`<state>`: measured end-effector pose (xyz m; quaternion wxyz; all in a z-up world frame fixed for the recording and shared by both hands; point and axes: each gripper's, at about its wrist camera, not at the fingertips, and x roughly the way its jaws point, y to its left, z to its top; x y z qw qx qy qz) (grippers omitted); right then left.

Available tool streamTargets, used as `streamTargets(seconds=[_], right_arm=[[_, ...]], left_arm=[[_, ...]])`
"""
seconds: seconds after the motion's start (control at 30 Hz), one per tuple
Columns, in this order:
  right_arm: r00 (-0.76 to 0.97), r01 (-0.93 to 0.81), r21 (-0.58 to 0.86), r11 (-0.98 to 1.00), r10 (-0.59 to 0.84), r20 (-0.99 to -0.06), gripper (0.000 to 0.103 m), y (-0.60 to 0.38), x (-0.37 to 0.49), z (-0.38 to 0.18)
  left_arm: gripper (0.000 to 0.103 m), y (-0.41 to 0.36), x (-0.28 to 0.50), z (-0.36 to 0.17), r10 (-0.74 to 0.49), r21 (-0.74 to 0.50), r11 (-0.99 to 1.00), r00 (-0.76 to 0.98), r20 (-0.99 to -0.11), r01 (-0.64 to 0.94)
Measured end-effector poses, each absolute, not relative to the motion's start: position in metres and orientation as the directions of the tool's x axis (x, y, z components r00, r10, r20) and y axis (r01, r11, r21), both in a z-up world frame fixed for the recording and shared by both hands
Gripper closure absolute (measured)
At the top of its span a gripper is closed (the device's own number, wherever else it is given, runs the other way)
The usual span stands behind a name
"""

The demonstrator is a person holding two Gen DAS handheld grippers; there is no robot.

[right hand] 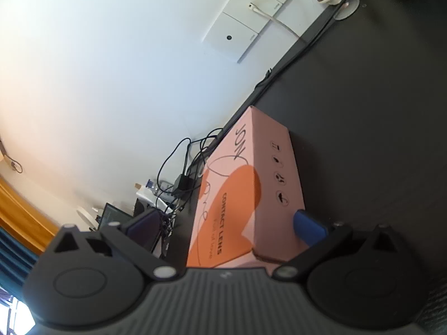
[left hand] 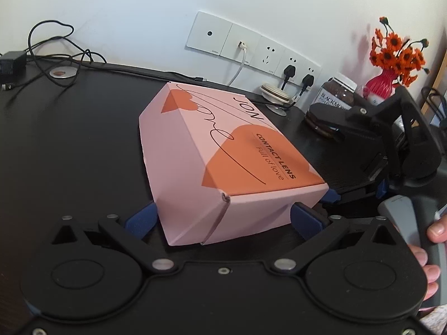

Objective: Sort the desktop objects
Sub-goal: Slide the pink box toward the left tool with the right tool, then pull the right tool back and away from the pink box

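A pink cardboard box (left hand: 223, 150) printed with orange hearts and "CONTACT LENS" lies on the black desk (left hand: 69, 145). My left gripper (left hand: 223, 219) is open at full width, its blue pads (left hand: 141, 219) flanking the box's near end and close against both sides. My right gripper (left hand: 356, 192) comes in from the right, one blue pad at the box's near right corner. In the right wrist view, rolled sideways, the box (right hand: 243, 195) sits between the fingers of that open gripper (right hand: 225, 226). One pad (right hand: 307, 227) rests on the icon-printed side; the other stays clear of the top.
Wall sockets (left hand: 251, 47) with plugs and cables run along the desk's back edge. A black adapter (left hand: 11, 64) and loose wires lie far left. A round white disc (left hand: 275, 92), a brown jar (left hand: 335, 95) and a red vase of orange flowers (left hand: 391, 58) stand back right. Fingers (left hand: 435, 229) hold a handle.
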<state>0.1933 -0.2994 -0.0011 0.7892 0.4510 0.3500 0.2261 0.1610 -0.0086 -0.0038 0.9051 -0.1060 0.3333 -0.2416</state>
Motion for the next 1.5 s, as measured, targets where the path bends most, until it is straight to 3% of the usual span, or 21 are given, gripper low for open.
streamTargets(seconds=[0.43,0.83,1.5], right_arm=[[0.656,-0.044,0.882,0.470,0.679,-0.329,0.001,-0.302,0.192,0.001],[0.653,-0.058,0.883,0.466,0.687,-0.319,0.001,-0.304,0.190,0.004],[0.653,-0.085,0.845,0.529,0.670,-0.353,0.000,-0.296,0.185,0.009]], left_arm=[[0.000,-0.003,0.139,0.011,-0.599,-0.274,0.798,0.661,-0.452,0.536],[0.000,-0.011,0.144,0.002,-0.568,-0.289,0.819,0.634,-0.524,0.495],[0.000,-0.024,0.144,-0.003,-0.565,-0.310,0.823,0.621,-0.543,0.477]])
